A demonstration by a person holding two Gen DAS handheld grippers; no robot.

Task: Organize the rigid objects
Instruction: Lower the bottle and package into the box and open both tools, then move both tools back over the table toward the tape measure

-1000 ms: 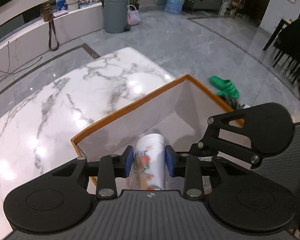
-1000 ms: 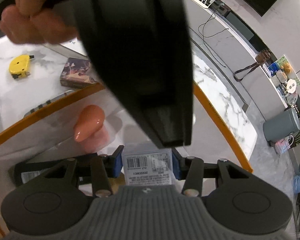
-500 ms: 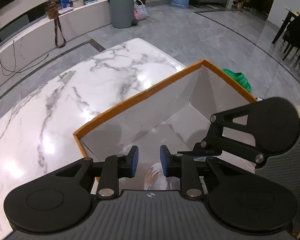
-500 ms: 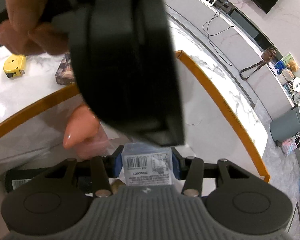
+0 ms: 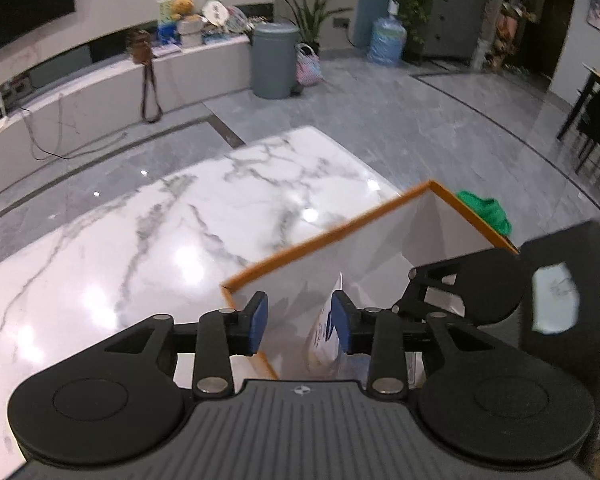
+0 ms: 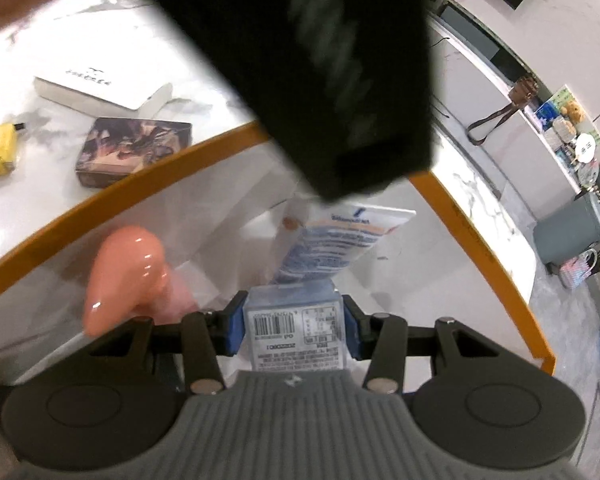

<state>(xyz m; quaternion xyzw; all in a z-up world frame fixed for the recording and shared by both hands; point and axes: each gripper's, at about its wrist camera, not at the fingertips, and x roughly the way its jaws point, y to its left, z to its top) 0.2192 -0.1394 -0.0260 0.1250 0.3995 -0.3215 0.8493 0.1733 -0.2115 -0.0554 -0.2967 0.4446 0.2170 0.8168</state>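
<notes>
1. The left gripper (image 5: 299,322) hung over the orange-rimmed box (image 5: 328,236), its jaws opening and gripping nothing; a white tube (image 5: 323,332) stood just beside its right pad, half hidden
2. The right gripper (image 6: 294,330) was clenched on a clear labelled carton (image 6: 294,320) inside the box
3. A blurred black shape (image 6: 320,60) covered the far corner; a pink object (image 6: 126,272) was partly cut off

Grey bin (image 5: 274,60), water jug (image 5: 386,42), perhaps green slippers (image 5: 486,212)
</notes>
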